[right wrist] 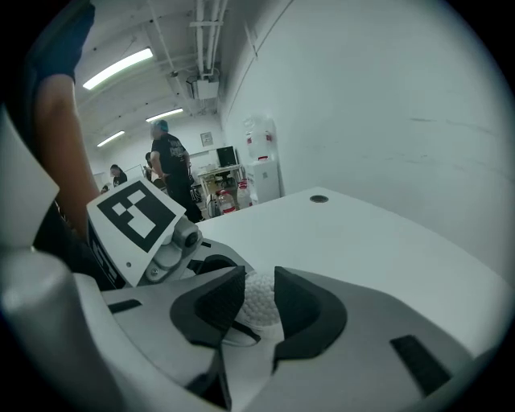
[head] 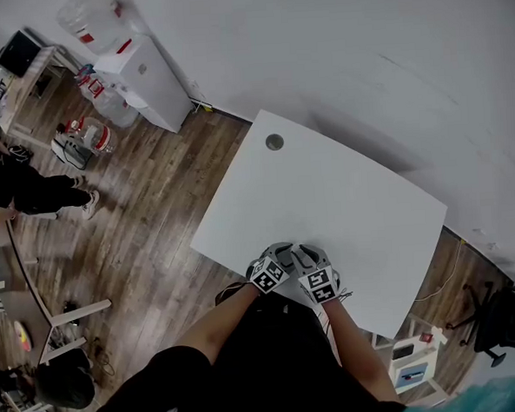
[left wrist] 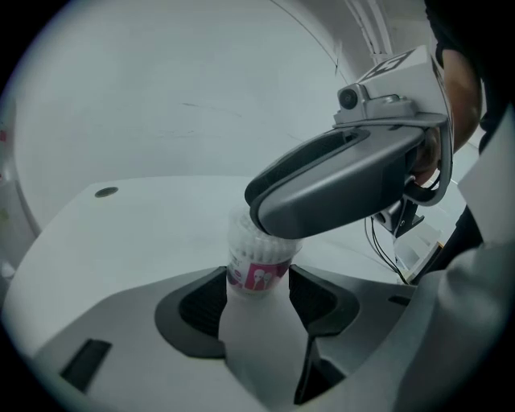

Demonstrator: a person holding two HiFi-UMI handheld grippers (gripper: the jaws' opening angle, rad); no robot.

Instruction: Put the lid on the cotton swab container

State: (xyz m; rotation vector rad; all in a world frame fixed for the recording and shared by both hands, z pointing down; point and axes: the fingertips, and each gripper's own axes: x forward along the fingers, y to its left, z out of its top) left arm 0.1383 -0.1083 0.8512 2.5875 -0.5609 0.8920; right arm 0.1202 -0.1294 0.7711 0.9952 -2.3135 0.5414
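Person's forearms in at bottom of head view, black clothing below. Both grippers side by side, touching or nearly so, at near edge of white table [head: 344, 195].

Left gripper [left wrist: 257, 283]: jaws clenched on the cotton swab container [left wrist: 256, 269], gripping the lower body at the pink label. Container upright, clear wall, packed with swabs. Its base is hidden behind the jaws, so cannot tell if it rests on the table.

Right gripper [right wrist: 259, 294]: lies across the container's top from the person's right, body roughly level. Jaws pinched in on the lid [right wrist: 259, 299]. It is clear and hard to outline, and white swab heads show through it between the pads. Cannot tell if the lid is fully seated.

Rest of table bare but for a round grommet [head: 274, 142] near the far corner.

Beyond: wood floor [head: 145, 216], white water dispenser [head: 150, 81] by the wall, people standing at back left.
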